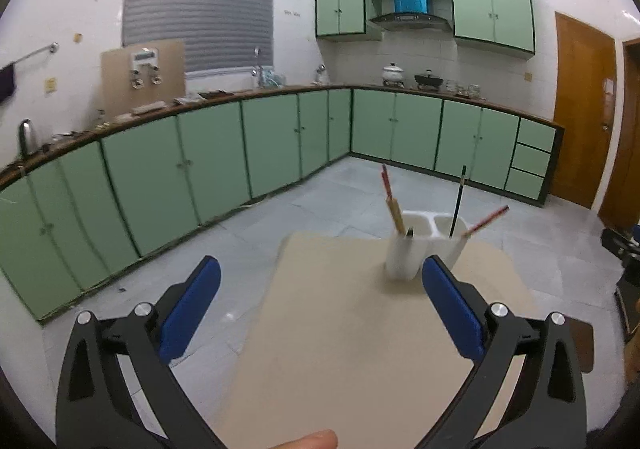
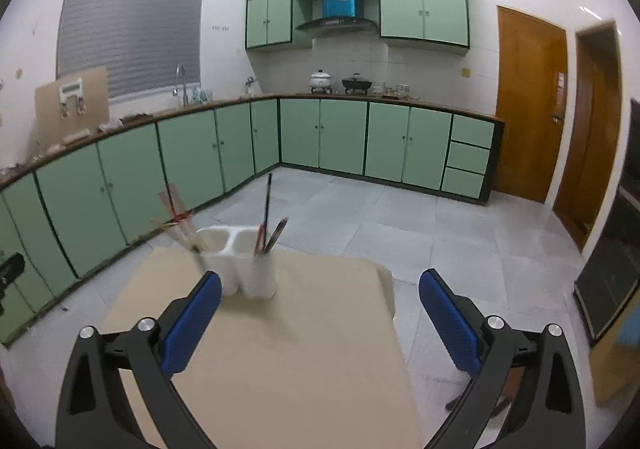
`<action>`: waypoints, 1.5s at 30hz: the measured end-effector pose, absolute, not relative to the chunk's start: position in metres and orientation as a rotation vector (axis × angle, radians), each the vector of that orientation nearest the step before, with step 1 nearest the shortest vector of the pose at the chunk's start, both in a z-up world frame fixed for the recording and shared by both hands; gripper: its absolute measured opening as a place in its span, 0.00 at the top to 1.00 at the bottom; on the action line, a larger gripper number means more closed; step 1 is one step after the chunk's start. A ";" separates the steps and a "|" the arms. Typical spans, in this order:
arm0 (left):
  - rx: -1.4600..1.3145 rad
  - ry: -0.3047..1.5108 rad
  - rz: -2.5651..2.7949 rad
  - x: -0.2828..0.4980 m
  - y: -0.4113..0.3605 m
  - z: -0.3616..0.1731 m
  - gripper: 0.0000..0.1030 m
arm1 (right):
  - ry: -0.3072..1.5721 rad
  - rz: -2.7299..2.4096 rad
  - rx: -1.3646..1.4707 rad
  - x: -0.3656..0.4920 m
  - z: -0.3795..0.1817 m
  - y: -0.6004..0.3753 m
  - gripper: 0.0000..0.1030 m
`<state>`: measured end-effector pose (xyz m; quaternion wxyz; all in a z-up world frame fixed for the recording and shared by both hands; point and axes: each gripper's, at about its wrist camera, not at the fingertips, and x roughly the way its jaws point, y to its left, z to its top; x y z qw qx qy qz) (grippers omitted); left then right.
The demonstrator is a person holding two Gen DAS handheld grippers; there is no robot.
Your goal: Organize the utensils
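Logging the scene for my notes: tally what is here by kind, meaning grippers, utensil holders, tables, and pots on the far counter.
Grippers: 2, left gripper and right gripper
Holder: 1
Table: 1
Pots: 2, white pot and black pan
Total: 6

The worktop (image 2: 280, 349) lies bare in front of both claws. Only the white utensil holder (image 2: 240, 265) stands near its far edge, its chopsticks (image 1: 390, 197) leaning outward, seemingly overhanging either side; the view is blurred.
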<state>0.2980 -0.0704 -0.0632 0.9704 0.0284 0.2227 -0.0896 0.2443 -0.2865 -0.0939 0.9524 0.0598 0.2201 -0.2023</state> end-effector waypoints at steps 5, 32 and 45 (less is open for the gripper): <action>0.068 0.418 -0.168 0.218 -0.045 -0.059 0.05 | 0.415 -0.369 0.200 0.155 -0.097 -0.252 0.06; 0.000 0.305 -0.052 -0.013 0.020 -0.005 0.05 | 0.314 -0.383 0.092 -0.036 -0.064 -0.146 0.06; -0.013 0.321 -0.061 -0.011 0.006 -0.013 0.05 | 0.300 -0.404 0.096 -0.032 -0.068 -0.156 0.06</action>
